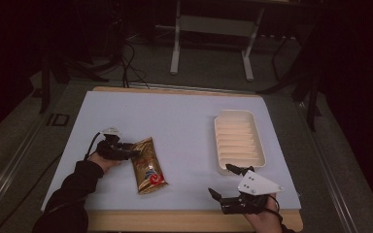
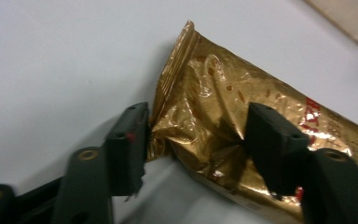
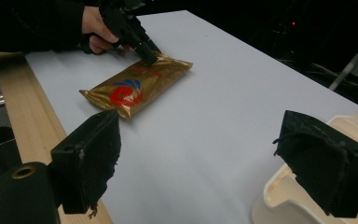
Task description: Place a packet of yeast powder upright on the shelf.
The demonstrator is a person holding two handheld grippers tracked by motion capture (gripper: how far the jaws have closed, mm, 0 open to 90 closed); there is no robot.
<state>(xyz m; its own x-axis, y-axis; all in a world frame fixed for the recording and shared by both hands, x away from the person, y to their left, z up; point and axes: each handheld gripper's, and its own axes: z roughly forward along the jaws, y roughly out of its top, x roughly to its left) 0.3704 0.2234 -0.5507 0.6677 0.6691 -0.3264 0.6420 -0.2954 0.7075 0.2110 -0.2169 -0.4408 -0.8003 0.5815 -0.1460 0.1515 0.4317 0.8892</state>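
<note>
Two grippers, one pouch and one tray sit on or over a white sheet (image 1: pixel 175 121) laid on a wooden table (image 1: pixel 175 221). At the left, the left gripper (image 1: pixel 132 153) reaches in low from the person's left hand (image 1: pixel 104 160), its jaws set either side of the far end of the pouch (image 1: pixel 148 165); in the left gripper view one jaw touches the crimped seam edge and the other presses the crinkled gold foil (image 2: pixel 223 116), so they grip the pouch end. The pouch is gold with a red and blue mark and lies flat left of the middle. Right of the middle lies the cream ribbed tray (image 1: pixel 239 141), well apart from the pouch. At the near right the right gripper (image 1: pixel 226 182) hovers just before the tray's near end, jaws spread wide on nothing
</note>
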